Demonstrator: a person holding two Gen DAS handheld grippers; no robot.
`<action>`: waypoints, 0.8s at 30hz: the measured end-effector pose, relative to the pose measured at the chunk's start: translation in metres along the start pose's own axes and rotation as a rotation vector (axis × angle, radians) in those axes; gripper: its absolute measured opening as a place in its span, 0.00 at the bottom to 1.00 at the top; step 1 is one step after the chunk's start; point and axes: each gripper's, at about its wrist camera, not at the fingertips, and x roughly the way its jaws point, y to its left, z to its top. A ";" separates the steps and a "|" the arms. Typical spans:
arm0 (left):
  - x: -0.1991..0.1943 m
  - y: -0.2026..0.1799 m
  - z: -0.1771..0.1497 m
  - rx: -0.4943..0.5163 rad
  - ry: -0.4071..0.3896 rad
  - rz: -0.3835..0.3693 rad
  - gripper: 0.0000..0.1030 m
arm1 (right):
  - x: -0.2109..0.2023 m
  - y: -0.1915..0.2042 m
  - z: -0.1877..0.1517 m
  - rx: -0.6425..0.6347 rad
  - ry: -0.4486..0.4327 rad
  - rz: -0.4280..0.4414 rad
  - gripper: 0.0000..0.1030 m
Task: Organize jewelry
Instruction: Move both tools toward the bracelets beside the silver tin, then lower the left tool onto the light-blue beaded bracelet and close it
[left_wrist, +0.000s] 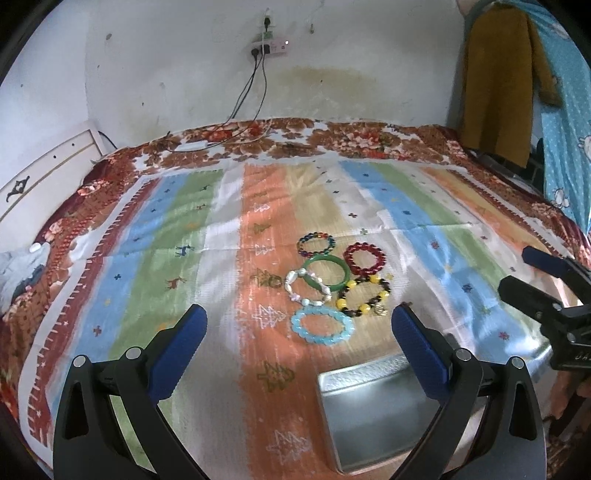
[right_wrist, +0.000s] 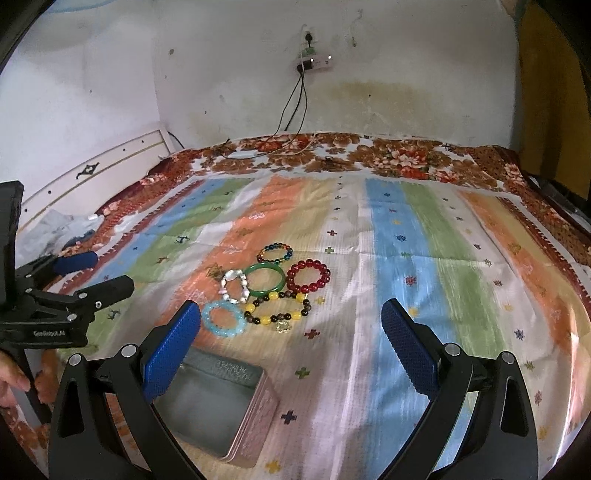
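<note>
Several bracelets lie clustered on the striped cloth: a light blue bead one (left_wrist: 322, 326) (right_wrist: 223, 318), a green bangle (left_wrist: 326, 275) (right_wrist: 266, 282), a red bead one (left_wrist: 365, 257) (right_wrist: 308, 276), a yellow-and-dark bead one (left_wrist: 364, 297) (right_wrist: 277, 309), a white pearl one (left_wrist: 306, 288) (right_wrist: 234, 286) and a multicolour one (left_wrist: 316, 244) (right_wrist: 275, 252). An open metal tin (left_wrist: 380, 410) (right_wrist: 214, 402) sits just in front of them. My left gripper (left_wrist: 298, 332) is open and empty, above the cloth before the cluster. My right gripper (right_wrist: 291, 325) is open and empty, right of the tin.
The striped cloth (left_wrist: 184, 240) covers a floral bedspread (left_wrist: 351, 142). A wall with a socket and hanging cables (left_wrist: 258, 85) stands behind. A white headboard (left_wrist: 48, 166) is at left. Clothes (left_wrist: 498, 85) hang at the right.
</note>
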 end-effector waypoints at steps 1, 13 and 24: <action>0.004 0.004 0.002 -0.008 0.008 0.002 0.95 | 0.004 0.000 0.002 -0.004 0.008 -0.001 0.96; 0.058 0.027 0.018 -0.042 0.168 0.014 0.95 | 0.051 -0.014 0.017 0.029 0.140 0.044 0.96; 0.106 0.030 0.019 -0.051 0.349 -0.046 0.95 | 0.096 -0.030 0.019 0.119 0.288 0.073 0.96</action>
